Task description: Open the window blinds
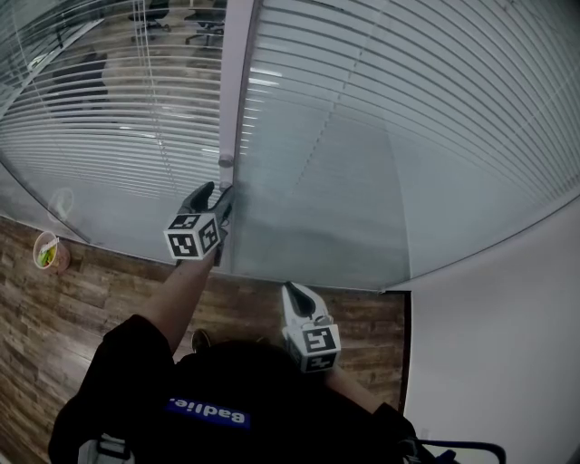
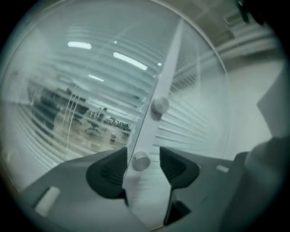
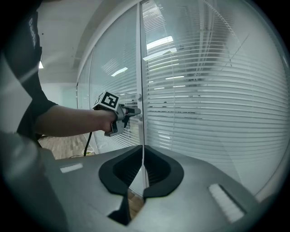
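So the left gripper [image 2: 142, 156] was up at the white post [image 2: 168, 63] between the two glass panes. Its jaws were spread wide, with the lower round knob [image 2: 141, 161] sitting right between the pads and a sliver of gap on each side, so no pinch on it. A second knob [image 2: 160, 105] sat higher on the same post, clear of the jaws. The blinds [image 1: 408, 109] hung behind the glass on both sides of the post. The left pane's slats let some office chairs [image 1: 207, 27] show through, while the right pane's looked flatter and milkier, probably more closed, though the glare made that hard to call. The right gripper [image 3: 142, 152] hung back and lower, near the person's body, jaws pressed together on nothing. Down on the wood floor [image 1: 109, 299] by the glass stood a small cup [image 1: 47, 252].
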Demonstrator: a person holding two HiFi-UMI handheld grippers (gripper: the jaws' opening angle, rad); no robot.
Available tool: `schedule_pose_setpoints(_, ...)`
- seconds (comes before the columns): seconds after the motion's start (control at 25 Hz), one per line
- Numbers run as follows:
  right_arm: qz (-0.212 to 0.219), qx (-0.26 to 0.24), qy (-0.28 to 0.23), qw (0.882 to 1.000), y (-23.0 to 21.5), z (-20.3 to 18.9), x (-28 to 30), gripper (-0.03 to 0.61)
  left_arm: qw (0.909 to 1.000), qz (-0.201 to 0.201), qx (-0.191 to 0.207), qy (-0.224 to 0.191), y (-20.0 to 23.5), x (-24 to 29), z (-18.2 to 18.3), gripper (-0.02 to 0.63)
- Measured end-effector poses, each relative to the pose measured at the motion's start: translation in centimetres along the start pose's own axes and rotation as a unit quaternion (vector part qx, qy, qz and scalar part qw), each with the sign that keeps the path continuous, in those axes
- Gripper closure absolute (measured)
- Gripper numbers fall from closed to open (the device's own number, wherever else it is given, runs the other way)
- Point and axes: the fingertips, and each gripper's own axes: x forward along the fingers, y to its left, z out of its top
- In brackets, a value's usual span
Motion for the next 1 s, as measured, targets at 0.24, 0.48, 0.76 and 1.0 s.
schedule_pose_setpoints(0.24, -0.005, -0.005, 0.001, 1.0, -0.2, -0.2, -0.1, 0.565, 0.9725, 0.032, 0.227, 0.043, -1.1, 1.0, -1.0, 0.417)
schedule_pose_setpoints(0.48, -0.008, 0.007, 0.004, 1.0, -0.3, -0.4, -0.4, 0.565, 0.9507, 0.054, 0.295, 0.077, -0.6, 1.6, -2.8, 0.434)
schedule_pose_setpoints(0.76, -0.015, 0.002, 0.006, 1.0, -0.7, -0.3, -0.5, 0.573, 0.9408, 0.061, 0.321, 0.092, -0.1, 1.7, -2.6, 0.486)
schedule_pose_setpoints(1.0, -0.005, 0.0, 0.002, 1.0, -0.4, -0.1, -0.1, 0.574, 0.9715, 0.04, 0.219, 0.082, 0.1, 1.6, -2.1, 0.488)
